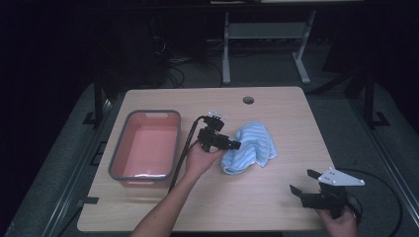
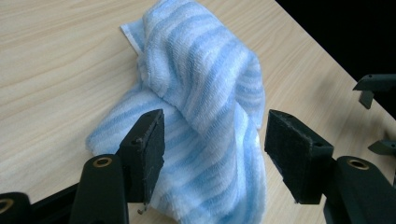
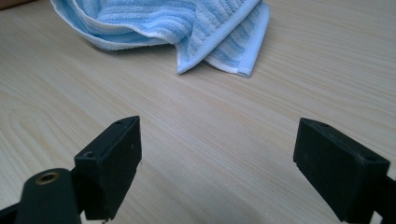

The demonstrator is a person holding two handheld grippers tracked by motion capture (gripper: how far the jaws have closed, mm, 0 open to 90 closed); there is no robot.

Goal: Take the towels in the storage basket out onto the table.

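A crumpled blue-and-white striped towel (image 1: pixel 252 146) lies on the wooden table (image 1: pixel 276 113), right of centre. My left gripper (image 1: pixel 236 145) is at the towel's left edge, open, its jaws straddling a fold of the towel (image 2: pixel 210 107) without closing on it. My right gripper (image 1: pixel 302 181) hovers near the table's front right corner, open and holding nothing. In the right gripper view the towel (image 3: pixel 177 23) lies well ahead of the jaws (image 3: pixel 217 158), bare wood between them.
A pink tub with a grey rim (image 1: pixel 148 146) stands on the left half of the table, holding nothing. A round cable hole (image 1: pixel 248 100) sits near the far edge. Cables trail from both grippers. Dark floor and a desk frame (image 1: pixel 264 44) lie beyond.
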